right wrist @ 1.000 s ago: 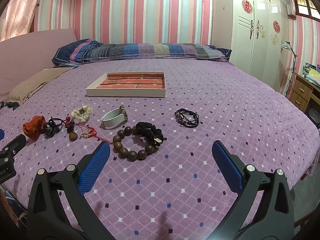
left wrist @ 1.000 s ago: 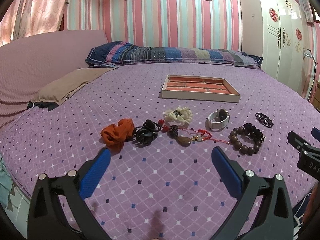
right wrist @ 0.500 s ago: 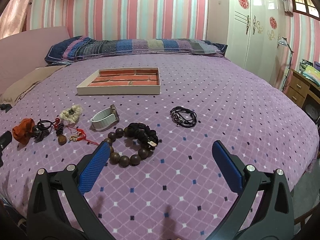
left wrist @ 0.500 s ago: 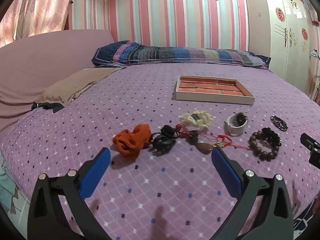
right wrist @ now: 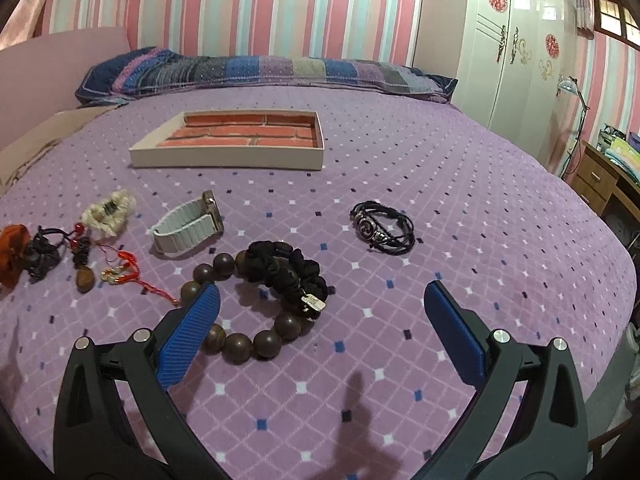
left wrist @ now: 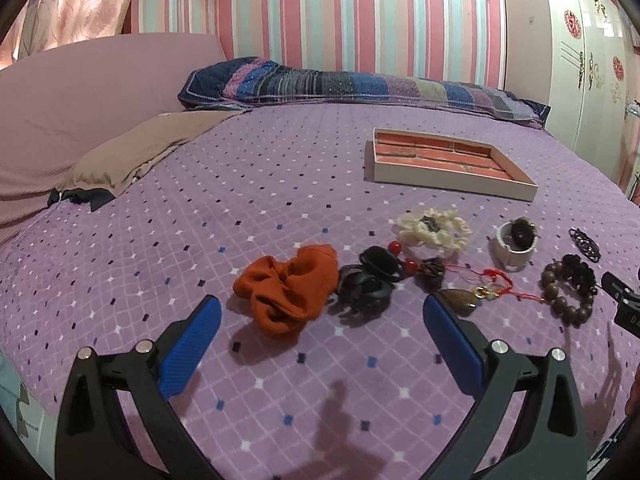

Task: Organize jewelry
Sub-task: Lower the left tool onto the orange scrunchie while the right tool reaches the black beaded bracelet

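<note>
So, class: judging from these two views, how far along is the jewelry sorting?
Done: nothing; the tray holds no jewelry. In hand: nothing; the left tool is open before the orange scrunchie, the right tool open over the wooden bead bracelet. Left: those, plus the watch and black cord bracelet.

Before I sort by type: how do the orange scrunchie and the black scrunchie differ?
The orange scrunchie lies crumpled in a heap at the left end of the row; the black scrunchie keeps a ring shape. The orange one rests directly on the bedspread, while the black one overlaps the wooden bead bracelet. Only the black one shows a small tag. Both are gathered fabric, outside the tray.
</note>
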